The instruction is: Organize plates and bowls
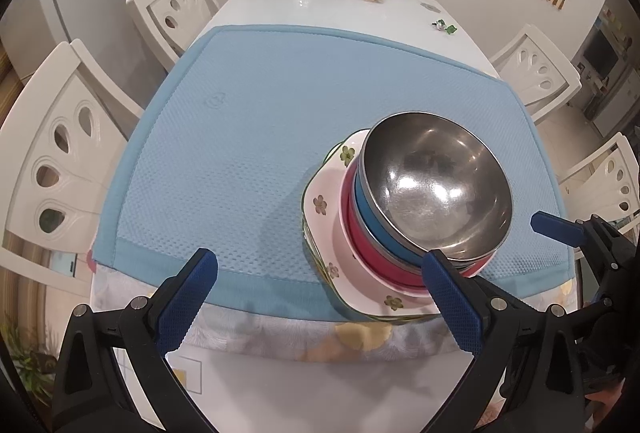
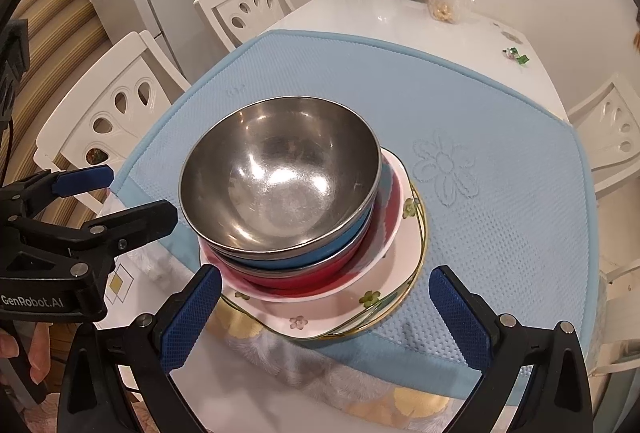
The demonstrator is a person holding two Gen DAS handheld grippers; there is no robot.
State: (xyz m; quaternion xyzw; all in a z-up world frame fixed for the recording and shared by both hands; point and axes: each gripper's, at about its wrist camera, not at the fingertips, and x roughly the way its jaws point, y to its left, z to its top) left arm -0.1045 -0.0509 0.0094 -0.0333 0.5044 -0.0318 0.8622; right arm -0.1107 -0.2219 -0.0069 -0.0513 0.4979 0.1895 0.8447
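- Bowls and plates sit in one stack on the blue mat (image 2: 500, 121), near the table (image 2: 360, 13) edge closest to you: steel bowl (image 2: 280, 173) on top, blue bowl (image 2: 320, 253) under it, red bowl (image 2: 320, 275) below that, then the floral plate (image 2: 352, 307) and at least one gold-rimmed plate (image 2: 420, 233) beneath.
- Left claw (image 1: 320, 301): released, jaws wide, nothing between them. The stack lies ahead and to its right; its right finger overlaps the stack's near rim in view, and you cannot tell whether it touches.
- Right claw (image 2: 326, 317): released, jaws wide, empty. The stack sits straight ahead of it, just beyond the fingertips (image 2: 192, 317).
- From the right wrist view, the left claw shows off to the left of the stack, beside it, not gripping it.
- Step in hand, as a judgement: stacking looks finished or nearly so; both claws appear clear of the pile.
- The steel bowl sits a little tilted, and the plates overhang the mat's near edge.
- Next move, if any: square the stack or carry it. That calls for a grip low on the plate rim, not on the top bowl, which would likely slide.
- Risk: nested bowls could shift if you nudge the pile sideways.
- Writing: "GenRobot.AI" reads in white on the left claw's body. The mat carries an embossed flower, no legible text. Wall pictures show no readable text.
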